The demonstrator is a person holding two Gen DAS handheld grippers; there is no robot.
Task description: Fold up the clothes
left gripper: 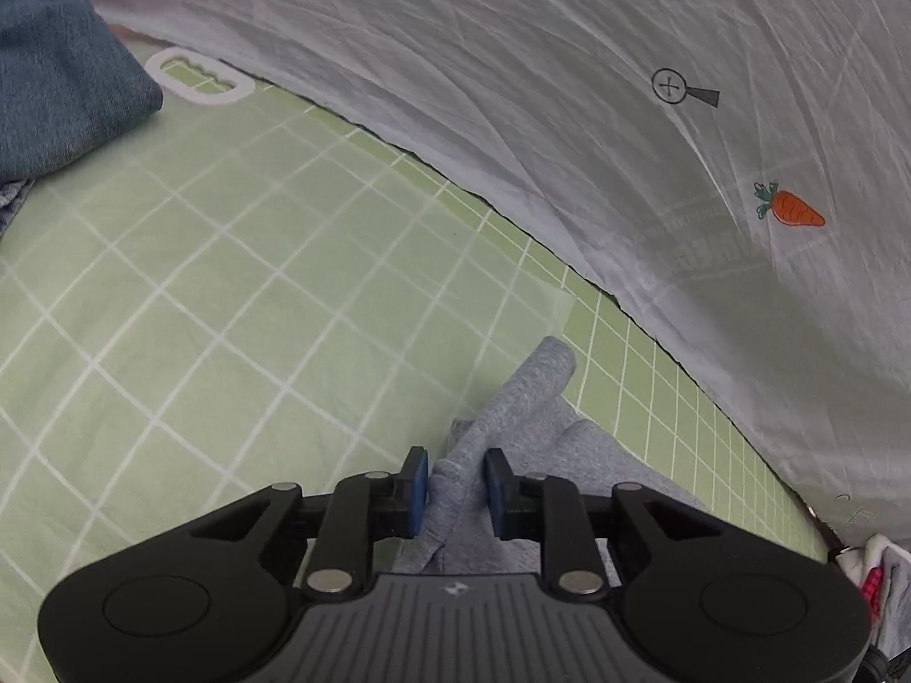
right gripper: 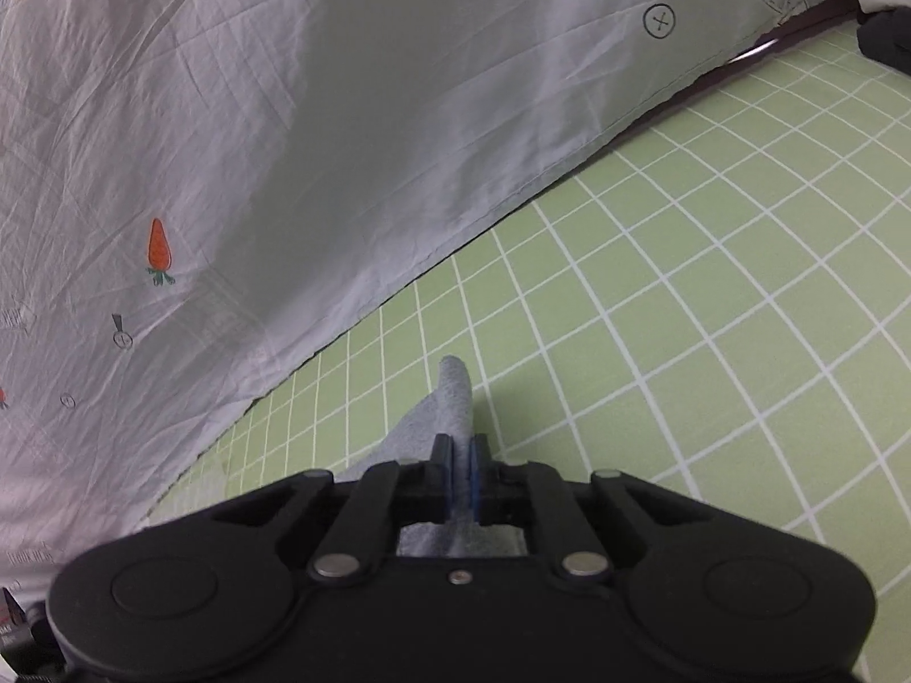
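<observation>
The left hand-held gripper (left gripper: pixel 455 492) had a fold of the grey garment (left gripper: pixel 529 398) between its blue pads (left gripper: pixel 419 489); the cloth filled the gap and touched the left pad, though whether both pads pressed it could not be told. The right hand-held gripper (right gripper: pixel 461 469) was clamped tight on another edge of the grey garment (right gripper: pixel 455 393), whose tip stood up just past the fingers.

The garment lay on the green checked bed sheet (left gripper: pixel 228 296) — bunched close to both grippers, with a rolled end reaching toward the white quilt (left gripper: pixel 541 85). That quilt, printed with a carrot (left gripper: pixel 788 209) and small circle marks, ran along the far side of the garment, its edge resting on the sheet.

Well away from the garment, at the quilt's edge, lay a white plastic clip (left gripper: pixel 199 79) — and beside it a heap of blue denim (left gripper: pixel 62 79).
</observation>
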